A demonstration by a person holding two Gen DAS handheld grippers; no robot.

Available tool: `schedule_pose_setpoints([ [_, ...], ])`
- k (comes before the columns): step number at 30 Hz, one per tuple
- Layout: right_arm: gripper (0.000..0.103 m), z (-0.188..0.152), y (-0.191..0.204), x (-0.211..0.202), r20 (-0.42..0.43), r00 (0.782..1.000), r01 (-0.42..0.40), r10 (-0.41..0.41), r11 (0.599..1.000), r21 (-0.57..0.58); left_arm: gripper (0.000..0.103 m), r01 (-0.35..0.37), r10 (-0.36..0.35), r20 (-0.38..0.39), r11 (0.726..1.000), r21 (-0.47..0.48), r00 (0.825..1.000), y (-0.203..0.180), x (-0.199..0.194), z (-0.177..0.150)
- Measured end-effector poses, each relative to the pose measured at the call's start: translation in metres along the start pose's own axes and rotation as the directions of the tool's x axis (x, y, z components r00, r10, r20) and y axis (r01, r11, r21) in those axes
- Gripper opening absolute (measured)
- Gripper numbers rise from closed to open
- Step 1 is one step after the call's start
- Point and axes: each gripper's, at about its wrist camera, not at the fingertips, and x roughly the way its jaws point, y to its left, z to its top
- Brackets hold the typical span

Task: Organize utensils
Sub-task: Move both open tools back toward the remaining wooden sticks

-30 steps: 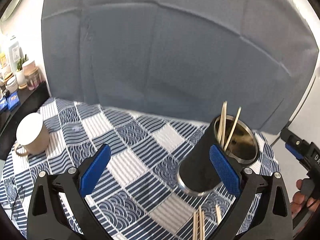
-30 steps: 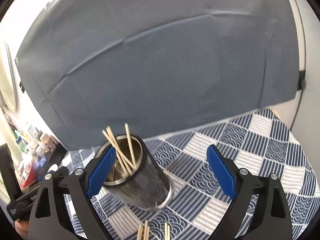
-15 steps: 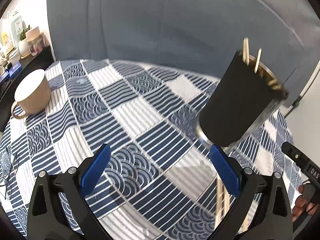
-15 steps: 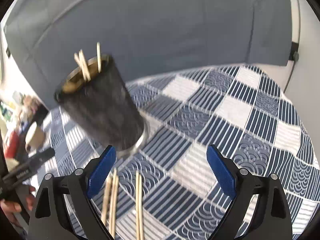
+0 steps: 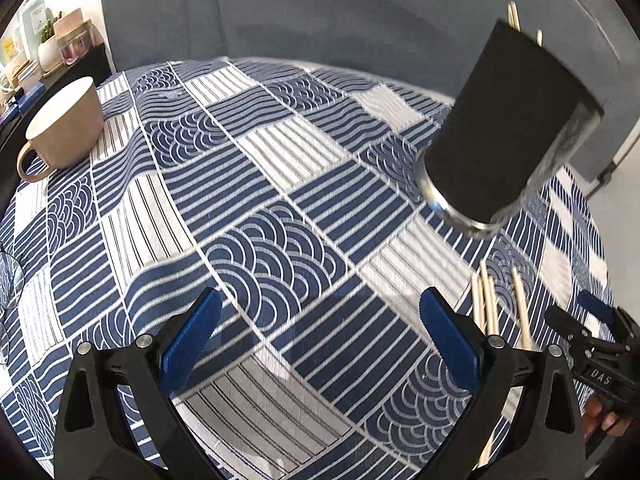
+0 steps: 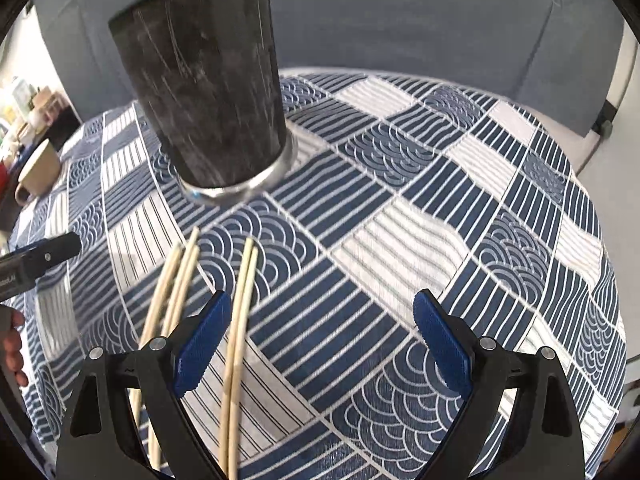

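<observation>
Chopsticks [image 6: 240,320] lie loose on the checked desk [image 6: 400,240], just beside the right hand-held gripper's [image 6: 318,344] left finger. Both it and the left hand-held gripper [image 5: 320,340] gape empty. Beyond stands a black holder [image 6: 208,96].

The left claw [image 5: 320,338] is wide open, with nothing between its blue pads [image 5: 191,336]. The right claw [image 6: 322,338] is wide open too. A hand [image 6: 12,350] shows at the left edge of the right view.
</observation>
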Motion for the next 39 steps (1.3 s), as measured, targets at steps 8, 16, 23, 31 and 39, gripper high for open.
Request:
schedule_pose_setpoints([
  [8, 0.088, -0.006, 0.002, 0.009, -0.041, 0.999, -0.007, 0.006, 1.0, -0.013, 0.097, -0.016, 0.017, -0.031, 1.0, 0.025, 0.999, -0.002, 0.005, -0.008],
  [16, 0.09, -0.01, 0.006, 0.018, -0.078, 0.997, 0.022, -0.024, 0.999, -0.028, 0.097, -0.004, 0.007, -0.056, 0.999, 0.054, 0.998, -0.01, 0.008, -0.014],
  [23, 0.091, -0.011, 0.002, 0.019, -0.083, 0.996, 0.021, -0.021, 1.0, -0.009, 0.097, 0.031, -0.026, -0.074, 0.997, 0.073, 0.997, -0.026, 0.01, -0.023],
  [31, 0.093, -0.018, -0.004, 0.017, -0.078, 0.997, 0.019, -0.02, 1.0, -0.014, 0.097, 0.061, -0.049, -0.095, 0.99, 0.127, 0.994, -0.054, 0.012, -0.028],
  [39, 0.094, -0.026, -0.013, 0.011, -0.061, 0.998, 0.013, -0.014, 1.0, -0.018, 0.097, 0.044, -0.025, -0.118, 0.985, 0.166, 0.993, -0.071, 0.018, -0.03],
])
